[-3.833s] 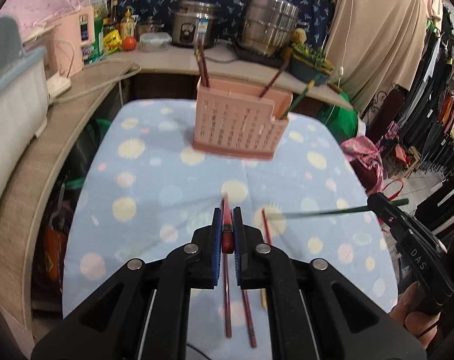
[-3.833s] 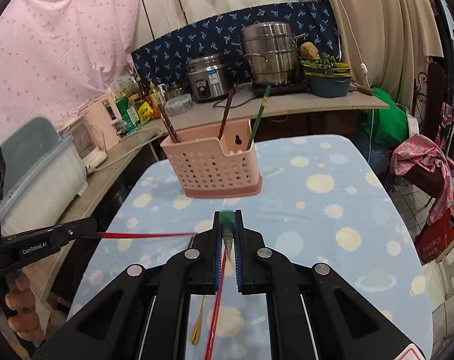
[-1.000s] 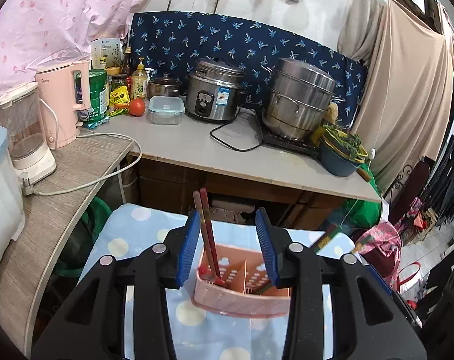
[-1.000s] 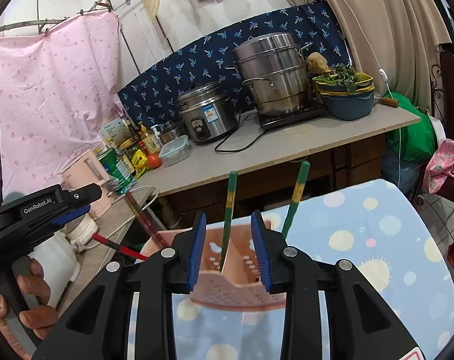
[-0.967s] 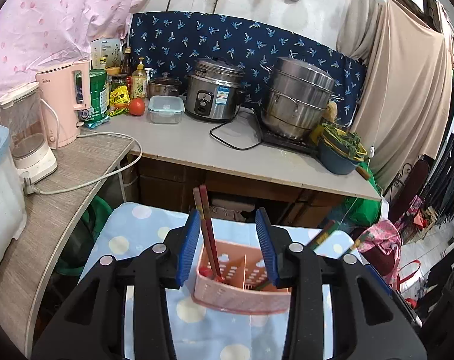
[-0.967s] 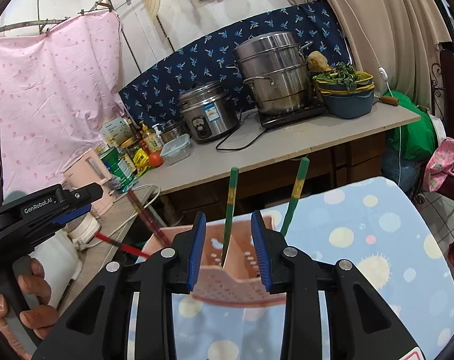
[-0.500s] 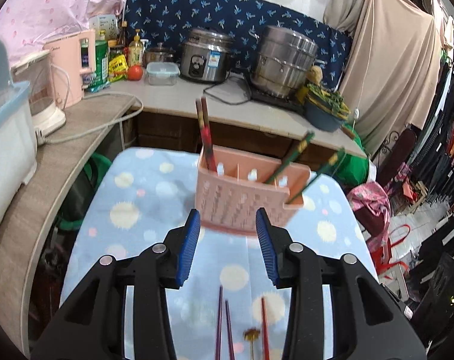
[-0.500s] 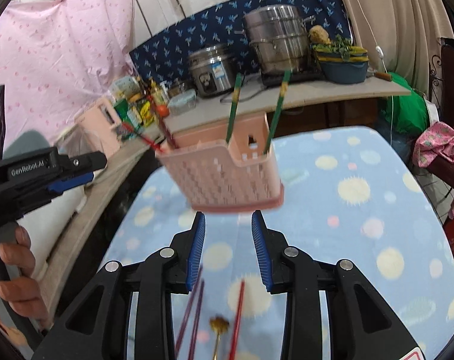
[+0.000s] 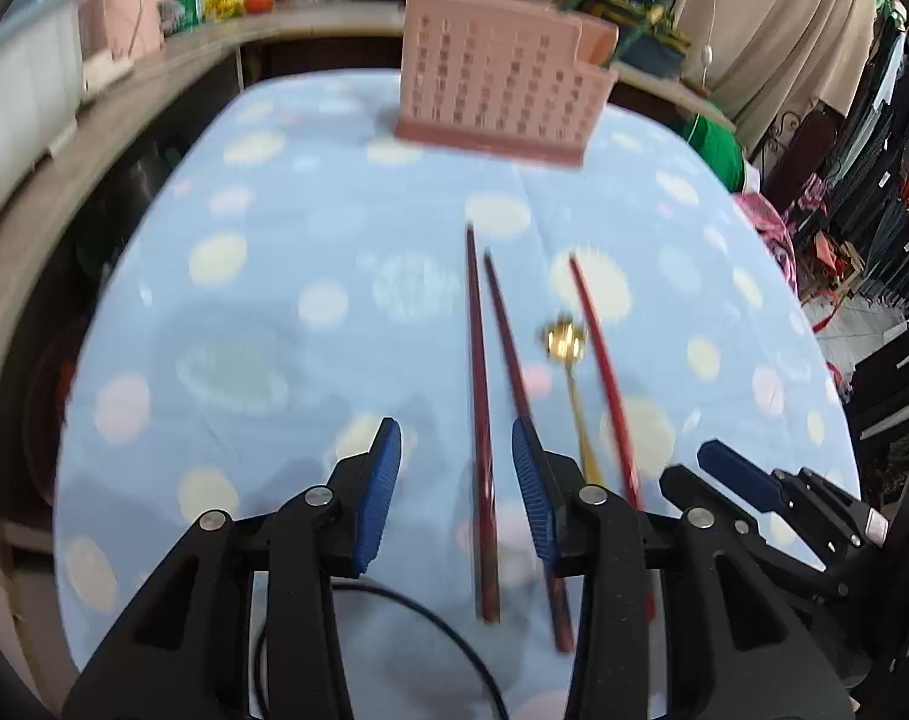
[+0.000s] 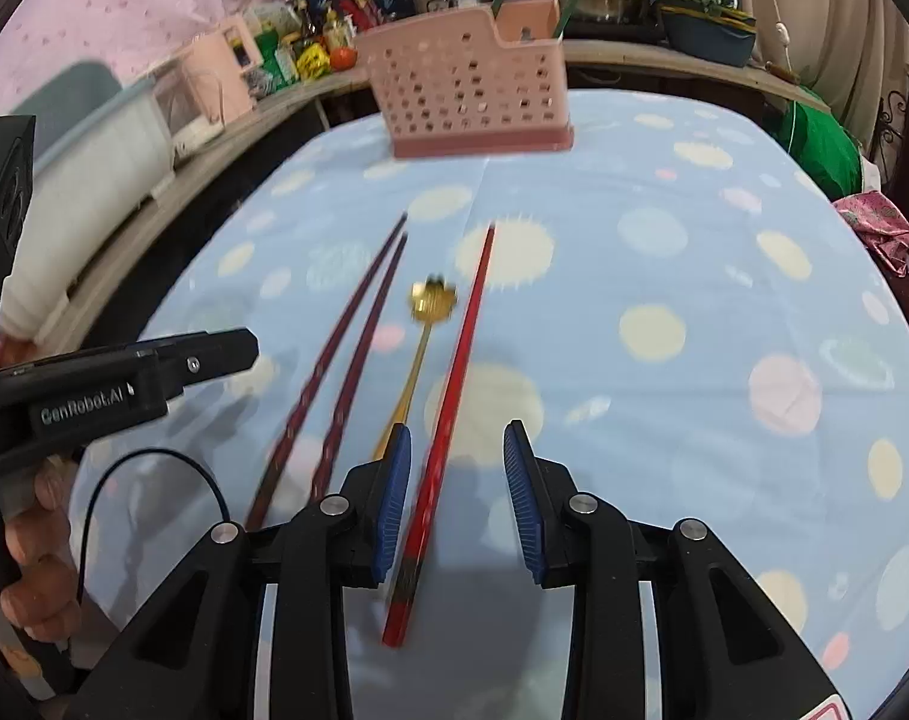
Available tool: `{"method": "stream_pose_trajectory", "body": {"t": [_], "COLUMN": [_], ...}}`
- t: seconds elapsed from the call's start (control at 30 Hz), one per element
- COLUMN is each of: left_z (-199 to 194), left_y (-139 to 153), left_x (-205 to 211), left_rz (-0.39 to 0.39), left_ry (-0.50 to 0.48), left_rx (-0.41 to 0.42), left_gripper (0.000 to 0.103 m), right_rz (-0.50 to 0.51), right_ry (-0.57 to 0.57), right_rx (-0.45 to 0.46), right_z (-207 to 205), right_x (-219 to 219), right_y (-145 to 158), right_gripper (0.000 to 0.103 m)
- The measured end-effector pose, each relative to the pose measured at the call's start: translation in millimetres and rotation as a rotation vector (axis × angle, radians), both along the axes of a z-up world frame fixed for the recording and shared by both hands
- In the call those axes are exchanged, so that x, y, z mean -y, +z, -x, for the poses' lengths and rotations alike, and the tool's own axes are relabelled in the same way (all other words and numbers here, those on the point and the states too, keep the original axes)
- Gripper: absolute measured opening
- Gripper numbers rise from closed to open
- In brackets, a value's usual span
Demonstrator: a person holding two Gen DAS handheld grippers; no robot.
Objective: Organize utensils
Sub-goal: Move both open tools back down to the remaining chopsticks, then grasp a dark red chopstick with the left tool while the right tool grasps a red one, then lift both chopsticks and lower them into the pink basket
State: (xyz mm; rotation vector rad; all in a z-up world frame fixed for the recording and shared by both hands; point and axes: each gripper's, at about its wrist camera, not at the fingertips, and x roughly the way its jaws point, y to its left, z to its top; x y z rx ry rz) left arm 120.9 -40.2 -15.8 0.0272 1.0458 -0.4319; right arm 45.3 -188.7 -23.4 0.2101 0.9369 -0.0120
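Because the left gripper (image 9: 456,486) and right gripper (image 10: 452,483) both hang released over the chopsticks (image 9: 481,420) at lower centre, a misaimed pinch could catch two sticks or the gold spoon (image 10: 421,336).

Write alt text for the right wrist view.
Open right tongs hover over a bright red chopstick on a dotted blue cloth. Left of it lie a gold spoon and two dark red chopsticks; a pink basket stands behind.
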Motion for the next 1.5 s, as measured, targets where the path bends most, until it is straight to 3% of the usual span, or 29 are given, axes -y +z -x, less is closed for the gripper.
{"method": "stream_pose_trajectory", "body": {"t": [0.23, 0.7, 0.77, 0.9, 1.03, 1.1, 1.3, 1.5], "left_z": [23, 34, 33, 32, 33, 33, 28, 12], "left_y": [-34, -33, -33, -34, -34, -34, -19, 15], "left_x": [-1, 7, 6, 5, 7, 8, 10, 12], "left_rz": [-0.018, -0.083, -0.078, -0.073, -0.072, -0.072, -0.048, 0.005], "left_ry": [-0.02, -0.05, -0.047, -0.047, -0.06, -0.063, -0.06, -0.039], "left_rx": [-0.055, 0.022, 0.022, 0.016, 0.015, 0.01, 0.006, 0.034], "left_gripper": [0.037, 0.035, 0.03, 0.008, 0.007, 0.007, 0.007, 0.007], "right_rz": [0.046, 0.091, 0.1, 0.116, 0.108, 0.095, 0.044, 0.047], "right_ry": [0.017, 0.015, 0.014, 0.007, -0.006, -0.006, -0.019, -0.049], "right_rx": [-0.024, -0.015, -0.014, -0.014, -0.017, -0.022, -0.022, 0.049], "right_z": [14, 14, 14, 15, 14, 13, 8, -3], "right_x": [-15, -21, -21, -20, -16, -15, -7, 5], "right_y": [-18, -17, -17, -18, -18, -18, -9, 24], "right_gripper": [0.032, 0.03, 0.028, 0.021, 0.009, 0.009, 0.008, 0.008]}}
